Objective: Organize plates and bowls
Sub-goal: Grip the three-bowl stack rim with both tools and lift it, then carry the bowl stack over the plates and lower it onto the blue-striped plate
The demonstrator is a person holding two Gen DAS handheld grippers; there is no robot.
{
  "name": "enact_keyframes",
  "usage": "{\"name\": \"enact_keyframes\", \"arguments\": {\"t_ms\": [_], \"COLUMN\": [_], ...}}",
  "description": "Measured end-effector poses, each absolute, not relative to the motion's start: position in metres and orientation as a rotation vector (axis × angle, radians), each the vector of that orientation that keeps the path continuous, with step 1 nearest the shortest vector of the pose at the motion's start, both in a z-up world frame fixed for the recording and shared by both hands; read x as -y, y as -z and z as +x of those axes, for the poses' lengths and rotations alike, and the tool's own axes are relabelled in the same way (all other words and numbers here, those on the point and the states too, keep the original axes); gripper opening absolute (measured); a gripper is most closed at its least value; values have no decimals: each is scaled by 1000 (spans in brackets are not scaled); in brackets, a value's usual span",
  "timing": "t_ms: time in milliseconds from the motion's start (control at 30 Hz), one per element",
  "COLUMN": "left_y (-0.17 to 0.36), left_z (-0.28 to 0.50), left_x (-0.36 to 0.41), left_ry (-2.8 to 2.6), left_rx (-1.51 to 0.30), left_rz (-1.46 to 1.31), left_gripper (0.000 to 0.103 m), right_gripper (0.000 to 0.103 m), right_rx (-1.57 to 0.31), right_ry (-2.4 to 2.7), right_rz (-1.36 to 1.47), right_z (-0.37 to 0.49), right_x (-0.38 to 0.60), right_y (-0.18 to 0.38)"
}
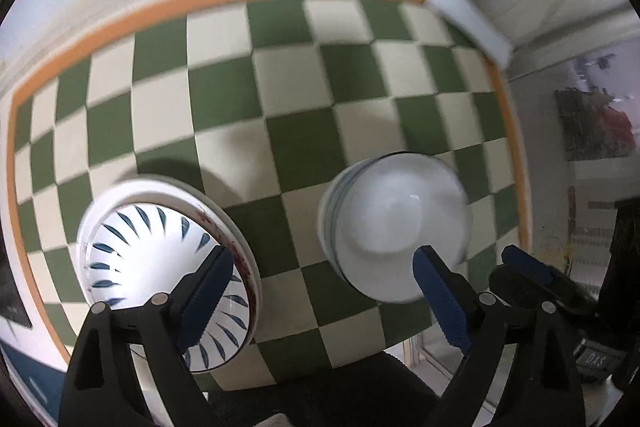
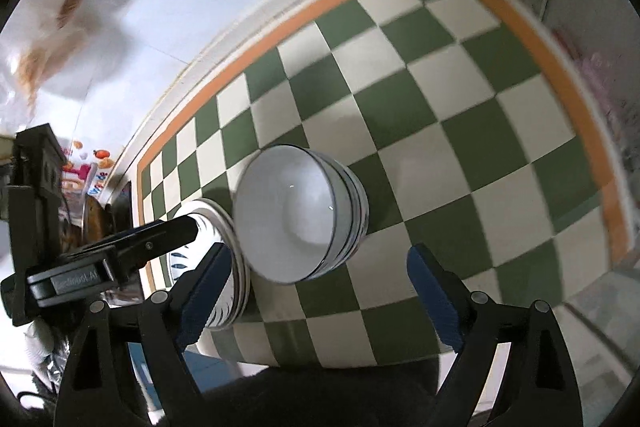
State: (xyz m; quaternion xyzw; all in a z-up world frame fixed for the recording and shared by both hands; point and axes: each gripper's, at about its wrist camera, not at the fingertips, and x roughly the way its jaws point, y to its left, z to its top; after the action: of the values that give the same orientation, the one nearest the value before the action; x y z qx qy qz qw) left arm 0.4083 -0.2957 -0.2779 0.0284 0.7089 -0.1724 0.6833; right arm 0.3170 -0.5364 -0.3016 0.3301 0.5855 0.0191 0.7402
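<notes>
Nearest the lens, the left gripper (image 1: 324, 301) and the right gripper (image 2: 320, 301) both hang with black jaws wide and blue ribbed pads bare, holding nothing. Beneath them, on the green-and-cream chequered cloth of the table (image 1: 280, 87), the sorting looks largely done: a stack of glossy white plates with blue leaf strokes (image 1: 160, 251) sits near left, and just beside it, right, nested white ceramic bowls with thin blue rim lines (image 2: 296, 215). Little seems left beyond tidying.
</notes>
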Motion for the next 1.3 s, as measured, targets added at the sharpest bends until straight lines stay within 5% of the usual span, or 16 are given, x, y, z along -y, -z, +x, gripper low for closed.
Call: {"name": "enact_keyframes", "arguments": {"t_ms": [367,567,667,800,1300], "left_y": [357,377,380,376,365], "left_z": [434,439,439,436,429], "left_x": [305,314,316,318,312], "left_ry": [422,476,521,559,540], "left_rx": [-1791,-1853,-1853,-1791,-1686], "left_rz": [-57,-129,-191,-172,-82], "left_gripper": [85,62,55,55,53], "right_gripper": [92,89,77,58,54], "right_rx": [-1352,-1361,-1358,-1368,-1329], "right_ry": [-147,-196,-211,-191,-215], "right_rz": [983,1050,1070,1033,994], "right_z": [337,346,350,356,368], "right_x": [538,534,531,528,511], "right_y": [408,435,442,447,440]}}
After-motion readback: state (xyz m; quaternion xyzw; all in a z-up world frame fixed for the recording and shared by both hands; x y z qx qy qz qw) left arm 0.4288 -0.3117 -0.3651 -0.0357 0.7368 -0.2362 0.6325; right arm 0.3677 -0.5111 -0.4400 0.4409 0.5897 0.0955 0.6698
